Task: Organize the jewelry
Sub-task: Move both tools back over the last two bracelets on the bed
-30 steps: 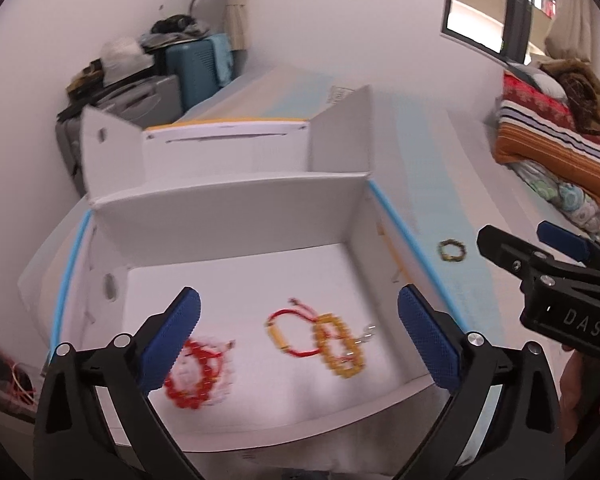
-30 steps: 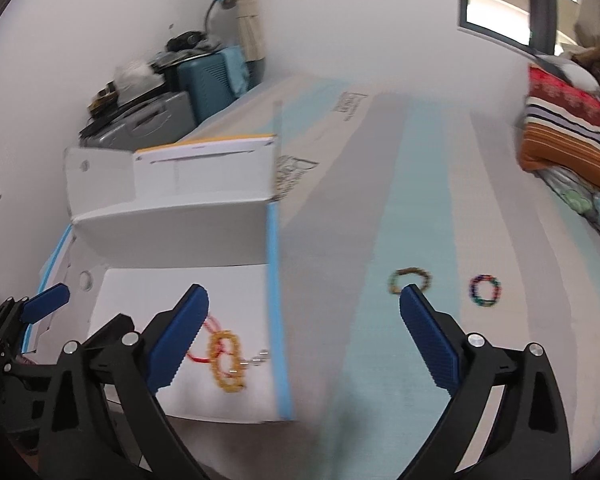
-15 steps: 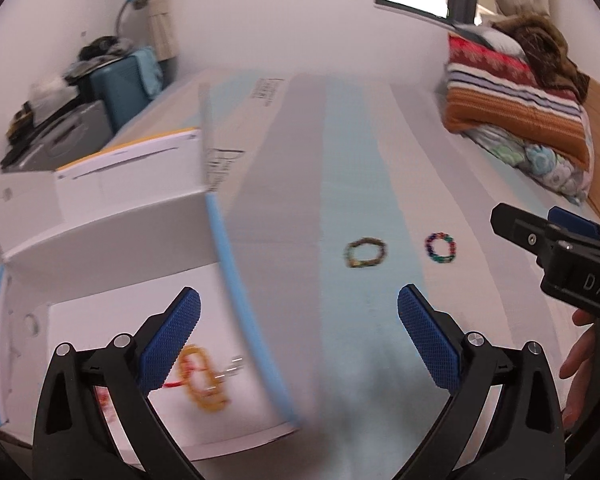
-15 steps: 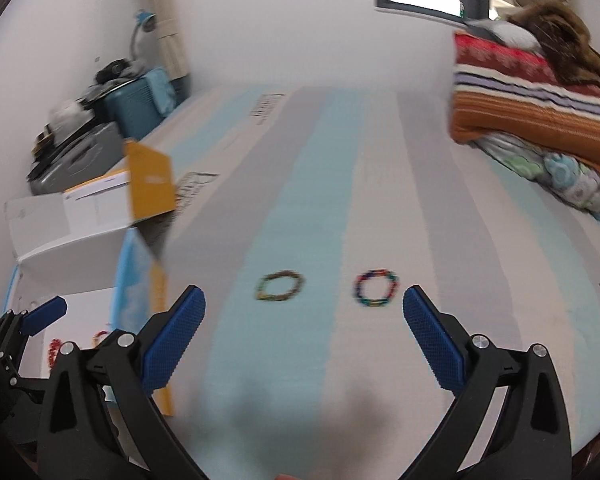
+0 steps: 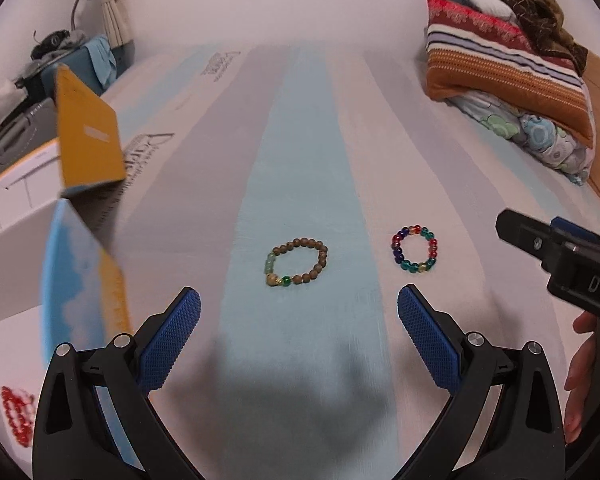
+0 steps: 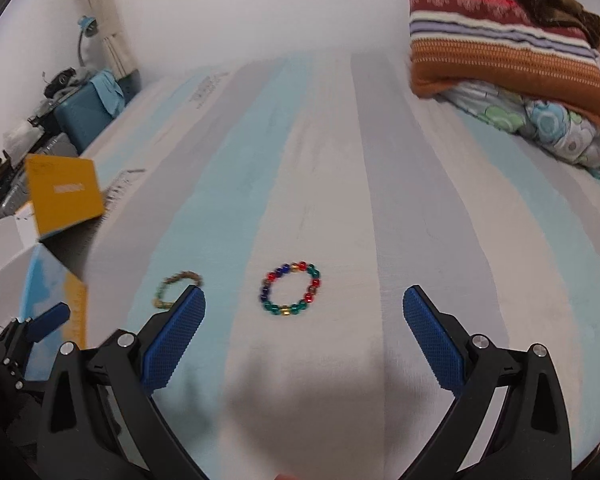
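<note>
Both the left gripper (image 5: 299, 312) and right gripper (image 6: 304, 314) hang spread and empty; the round-beaded brown bracelet (image 5: 297, 262) and coloured bracelet (image 6: 291, 290) may roll or slip from a shallow pinch.

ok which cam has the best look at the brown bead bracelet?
Left wrist. The brown bracelet lies sharp and whole on the bed cover, centred ahead of the open left gripper. In the right wrist view it is blurred, off to the left, partly hidden behind a finger of the right gripper.
</note>
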`<move>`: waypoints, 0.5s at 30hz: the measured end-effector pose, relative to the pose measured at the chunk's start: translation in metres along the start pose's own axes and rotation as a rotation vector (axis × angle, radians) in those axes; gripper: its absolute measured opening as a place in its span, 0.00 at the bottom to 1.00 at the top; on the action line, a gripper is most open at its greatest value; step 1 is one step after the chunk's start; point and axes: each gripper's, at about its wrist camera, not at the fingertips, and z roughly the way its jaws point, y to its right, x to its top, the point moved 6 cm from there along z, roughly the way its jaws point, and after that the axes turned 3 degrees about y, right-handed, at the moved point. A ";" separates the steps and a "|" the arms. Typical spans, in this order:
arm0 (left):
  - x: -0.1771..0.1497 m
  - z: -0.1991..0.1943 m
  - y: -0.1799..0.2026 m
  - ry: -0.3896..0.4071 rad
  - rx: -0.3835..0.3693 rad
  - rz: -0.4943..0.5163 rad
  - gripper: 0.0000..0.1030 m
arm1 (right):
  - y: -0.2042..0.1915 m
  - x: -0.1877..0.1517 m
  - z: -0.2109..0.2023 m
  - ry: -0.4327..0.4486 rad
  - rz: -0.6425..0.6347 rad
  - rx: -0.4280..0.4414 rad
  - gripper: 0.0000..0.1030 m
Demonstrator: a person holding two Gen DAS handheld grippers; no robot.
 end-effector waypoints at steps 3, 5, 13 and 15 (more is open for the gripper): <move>0.000 0.023 0.000 -0.021 0.002 -0.004 0.94 | 0.011 -0.005 0.029 -0.027 0.024 -0.002 0.93; -0.001 0.036 -0.001 -0.028 0.006 -0.007 0.94 | 0.015 -0.009 0.044 -0.044 0.033 0.000 0.93; 0.008 0.084 -0.004 -0.055 0.011 -0.014 0.94 | 0.014 -0.017 0.087 -0.085 0.033 -0.020 0.93; 0.008 0.092 -0.003 -0.061 0.008 -0.002 0.94 | 0.012 -0.017 0.095 -0.092 0.023 -0.025 0.93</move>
